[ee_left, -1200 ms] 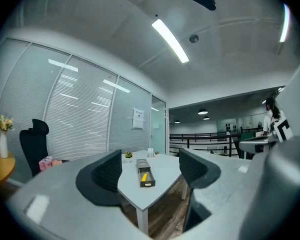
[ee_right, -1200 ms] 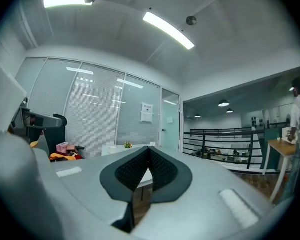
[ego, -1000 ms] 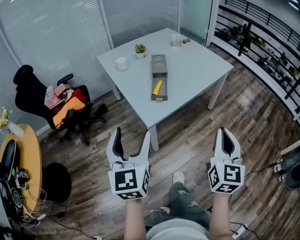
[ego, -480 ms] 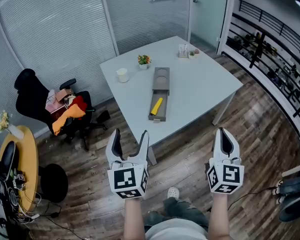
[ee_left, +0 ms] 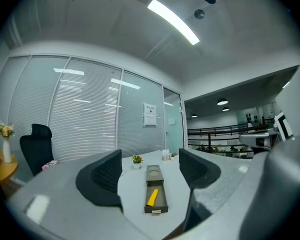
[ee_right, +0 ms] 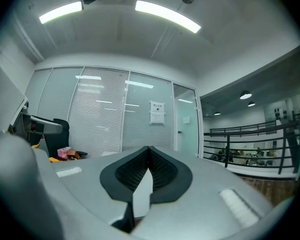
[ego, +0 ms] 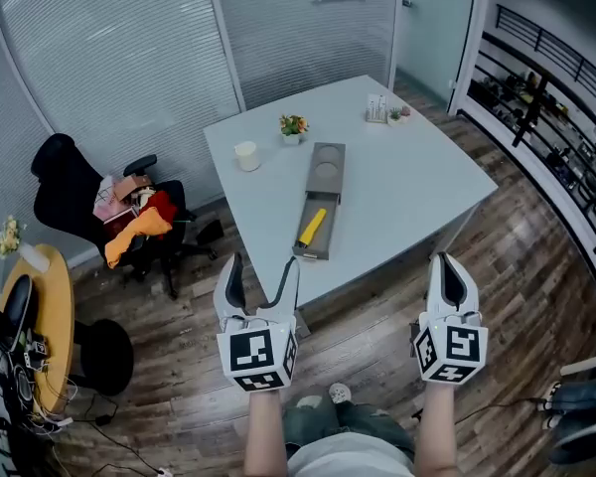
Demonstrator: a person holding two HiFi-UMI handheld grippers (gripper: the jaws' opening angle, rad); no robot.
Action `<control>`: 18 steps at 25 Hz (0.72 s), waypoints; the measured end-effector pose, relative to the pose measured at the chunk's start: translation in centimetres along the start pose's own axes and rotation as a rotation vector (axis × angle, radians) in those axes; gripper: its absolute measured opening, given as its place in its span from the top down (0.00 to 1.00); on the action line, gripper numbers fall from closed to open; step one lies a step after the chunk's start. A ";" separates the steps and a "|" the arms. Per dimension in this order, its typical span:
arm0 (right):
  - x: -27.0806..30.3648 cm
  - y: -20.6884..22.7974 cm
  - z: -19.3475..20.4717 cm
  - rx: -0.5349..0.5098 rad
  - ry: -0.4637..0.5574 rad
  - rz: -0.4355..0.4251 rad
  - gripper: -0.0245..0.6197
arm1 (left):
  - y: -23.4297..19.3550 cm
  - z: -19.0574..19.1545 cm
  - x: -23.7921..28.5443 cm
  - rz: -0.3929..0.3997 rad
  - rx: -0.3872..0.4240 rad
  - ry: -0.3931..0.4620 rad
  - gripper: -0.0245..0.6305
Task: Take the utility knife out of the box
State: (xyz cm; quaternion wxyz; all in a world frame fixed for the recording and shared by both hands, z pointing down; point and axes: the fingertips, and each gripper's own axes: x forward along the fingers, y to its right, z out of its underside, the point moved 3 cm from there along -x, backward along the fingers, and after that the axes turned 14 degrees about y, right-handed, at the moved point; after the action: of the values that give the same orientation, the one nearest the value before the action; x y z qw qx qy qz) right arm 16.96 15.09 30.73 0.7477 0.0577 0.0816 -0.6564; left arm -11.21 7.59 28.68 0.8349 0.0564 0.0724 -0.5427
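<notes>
A long grey box (ego: 321,199) lies on the white table (ego: 407,182), its drawer pulled out toward me. Inside the drawer rests the yellow utility knife (ego: 311,226). The left gripper view shows the same box (ee_left: 155,194) and knife (ee_left: 152,197) straight ahead between the jaws. My left gripper (ego: 260,277) is open and empty, held in the air short of the table's near edge. My right gripper (ego: 449,274) is shut with nothing in it, also off the table, to the right.
On the table stand a white cup (ego: 245,155), a small potted plant (ego: 294,127) and small items at the far corner (ego: 385,111). A black office chair with clothes (ego: 119,207) is to the left, a round wooden table (ego: 38,326) further left.
The view has come closer to the table; the box and knife sit lower and nearer in the head view. Both grippers keep their pose and jaw state.
</notes>
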 end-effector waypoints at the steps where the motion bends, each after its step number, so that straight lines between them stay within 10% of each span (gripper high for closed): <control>1: 0.3 0.1 0.2 0.003 -0.003 -0.002 0.95 | 0.0 0.2 0.3 -0.002 0.000 -0.005 0.44; 18: 8.2 1.0 4.0 0.011 -0.044 -0.014 0.95 | -1.7 4.0 7.6 -0.023 -0.010 -0.054 0.44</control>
State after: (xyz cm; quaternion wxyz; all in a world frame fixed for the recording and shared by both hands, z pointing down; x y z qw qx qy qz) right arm 19.12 6.51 33.01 0.7446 0.0466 0.0620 -0.6630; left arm -9.51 -0.64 31.23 0.8304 0.0369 0.0531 -0.5534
